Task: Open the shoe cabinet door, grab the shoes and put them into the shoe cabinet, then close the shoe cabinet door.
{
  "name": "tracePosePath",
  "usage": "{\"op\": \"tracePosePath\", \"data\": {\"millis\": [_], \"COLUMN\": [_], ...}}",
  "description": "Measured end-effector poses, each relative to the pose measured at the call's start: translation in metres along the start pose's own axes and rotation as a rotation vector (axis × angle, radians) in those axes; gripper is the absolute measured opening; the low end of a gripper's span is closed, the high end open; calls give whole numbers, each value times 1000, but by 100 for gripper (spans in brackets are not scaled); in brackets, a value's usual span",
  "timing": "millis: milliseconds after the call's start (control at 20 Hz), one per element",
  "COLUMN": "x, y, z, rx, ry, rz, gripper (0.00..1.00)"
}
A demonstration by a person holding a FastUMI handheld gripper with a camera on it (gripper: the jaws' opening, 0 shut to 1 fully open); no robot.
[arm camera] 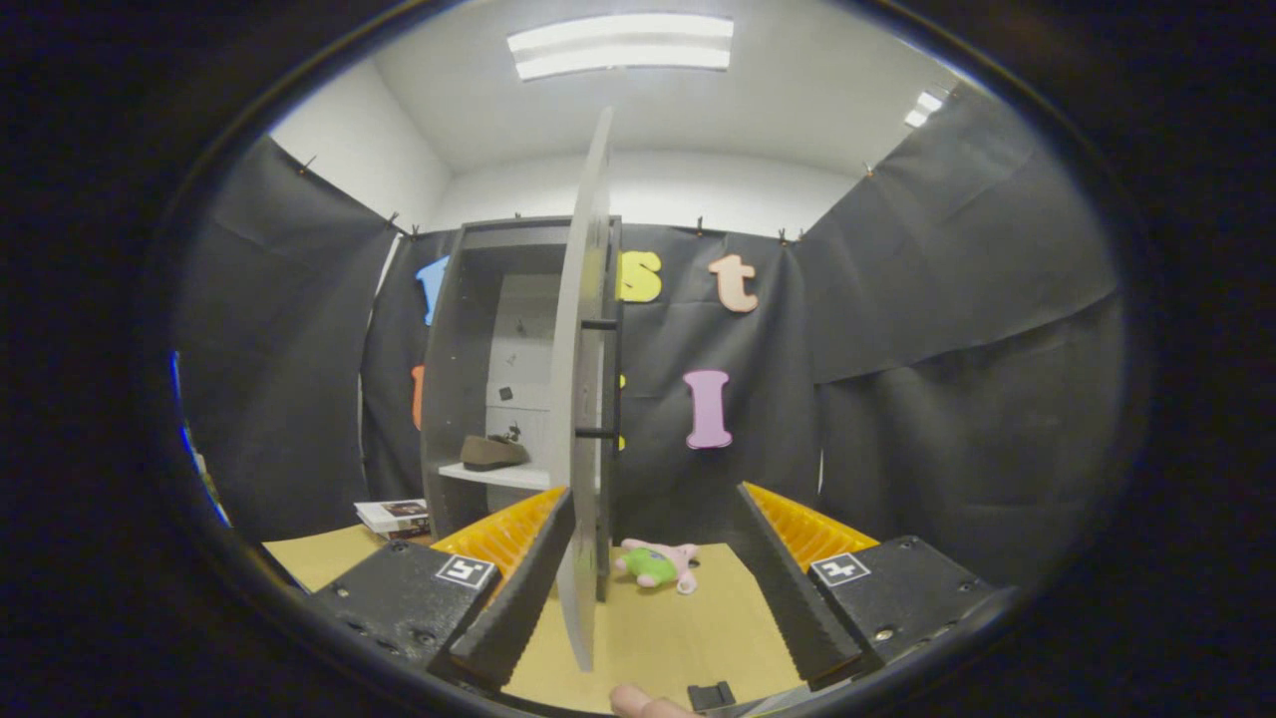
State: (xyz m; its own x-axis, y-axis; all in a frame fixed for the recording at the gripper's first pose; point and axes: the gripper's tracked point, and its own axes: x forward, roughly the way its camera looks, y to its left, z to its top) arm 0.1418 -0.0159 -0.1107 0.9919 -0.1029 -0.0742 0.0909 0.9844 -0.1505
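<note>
The grey shoe cabinet (449, 379) stands ahead against the booth wall with its door (588, 349) swung wide open. The door faces me edge-on and carries a black bar handle (610, 379) on its right face. A brown shoe (490, 453) rests on the white shelf (498, 477) inside the cabinet. My gripper (653, 491) is open, fingers spread wide. The door's free edge runs down between them, right beside the inner face of the left finger (518, 588); whether they touch I cannot tell. The right finger (788, 588) stands well apart from the door.
A pink and green plush toy (658, 564) lies on the tan floor mat (658, 638) just beyond the fingers, right of the door. A stack of books (394, 518) sits left of the cabinet's foot. Black cloth walls close in on both sides. A person's fingertip (638, 703) shows beneath the gripper.
</note>
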Motion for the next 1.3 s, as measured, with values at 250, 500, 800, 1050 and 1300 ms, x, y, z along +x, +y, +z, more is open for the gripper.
{"op": "tracePosePath", "data": {"millis": [250, 500, 800, 1050, 1300], "x": [-27, -24, -4, 21, 54], "y": [34, 97, 151, 212, 261], "z": [-39, -97, -139, -201, -253], "rx": [45, 6, 56, 45, 15], "ry": [50, 165, 159, 252, 309], "rz": [-19, 96, 121, 203, 227], "gripper": [100, 100, 100, 100, 100]}}
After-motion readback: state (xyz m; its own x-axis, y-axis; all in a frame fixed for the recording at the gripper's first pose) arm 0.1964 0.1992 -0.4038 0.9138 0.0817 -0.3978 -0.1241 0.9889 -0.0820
